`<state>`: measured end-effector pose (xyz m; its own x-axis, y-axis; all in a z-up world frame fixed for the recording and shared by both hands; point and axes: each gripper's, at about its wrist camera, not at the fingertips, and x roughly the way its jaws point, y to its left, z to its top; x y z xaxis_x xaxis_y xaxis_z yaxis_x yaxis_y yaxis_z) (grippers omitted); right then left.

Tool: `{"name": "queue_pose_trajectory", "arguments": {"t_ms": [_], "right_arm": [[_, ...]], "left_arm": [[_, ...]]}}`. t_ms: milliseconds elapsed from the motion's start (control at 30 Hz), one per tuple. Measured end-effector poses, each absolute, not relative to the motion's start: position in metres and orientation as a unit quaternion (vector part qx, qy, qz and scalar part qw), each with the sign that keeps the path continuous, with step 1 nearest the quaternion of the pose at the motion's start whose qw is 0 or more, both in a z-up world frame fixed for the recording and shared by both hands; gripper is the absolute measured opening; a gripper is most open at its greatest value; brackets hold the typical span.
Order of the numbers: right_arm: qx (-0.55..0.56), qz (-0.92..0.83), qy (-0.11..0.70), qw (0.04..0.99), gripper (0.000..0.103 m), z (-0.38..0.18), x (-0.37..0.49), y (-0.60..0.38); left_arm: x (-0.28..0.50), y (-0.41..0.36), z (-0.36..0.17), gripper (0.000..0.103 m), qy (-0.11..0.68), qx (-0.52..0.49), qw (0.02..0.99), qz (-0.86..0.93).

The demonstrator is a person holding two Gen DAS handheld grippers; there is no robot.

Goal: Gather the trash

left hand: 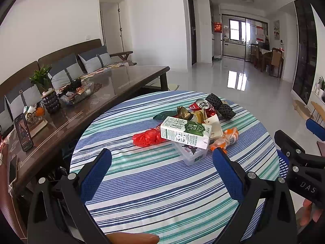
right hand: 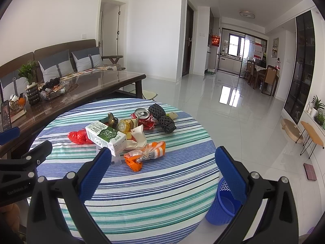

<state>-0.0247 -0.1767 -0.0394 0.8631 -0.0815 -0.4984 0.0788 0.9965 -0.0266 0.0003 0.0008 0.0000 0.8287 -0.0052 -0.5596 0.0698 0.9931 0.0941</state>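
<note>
A pile of trash lies on the round striped table (left hand: 154, 183) (right hand: 162, 183): a green-white milk carton (left hand: 185, 132) (right hand: 105, 137), a red plastic bag (left hand: 147, 137) (right hand: 78, 136), a red can (left hand: 203, 105) (right hand: 143, 116), an orange wrapper (left hand: 225, 138) (right hand: 145, 154), black foam netting (left hand: 220, 105) (right hand: 162, 118) and a clear plastic box (left hand: 191, 154). My left gripper (left hand: 162, 160) is open and empty, just short of the carton. My right gripper (right hand: 162, 160) is open and empty, just short of the orange wrapper. A blue basket (right hand: 223, 203) stands on the floor right of the table.
A dark glass-topped coffee table (left hand: 113, 83) (right hand: 101, 79) with a plant, fruit bowl and phone stands to the left, a sofa behind it. White tiled floor (right hand: 233, 111) stretches to the right. Small stools stand along the right wall (right hand: 292, 130).
</note>
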Motion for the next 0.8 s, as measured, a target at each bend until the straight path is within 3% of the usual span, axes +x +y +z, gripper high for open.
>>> {"name": "queue_pose_trajectory", "arguments": {"t_ms": [800], "right_arm": [[-0.006,-0.035,0.264,0.964,0.098,-0.045,-0.024,-0.174]], "left_arm": [[0.001,0.005,-0.012,0.098,0.299,0.05,0.953,-0.019]]}}
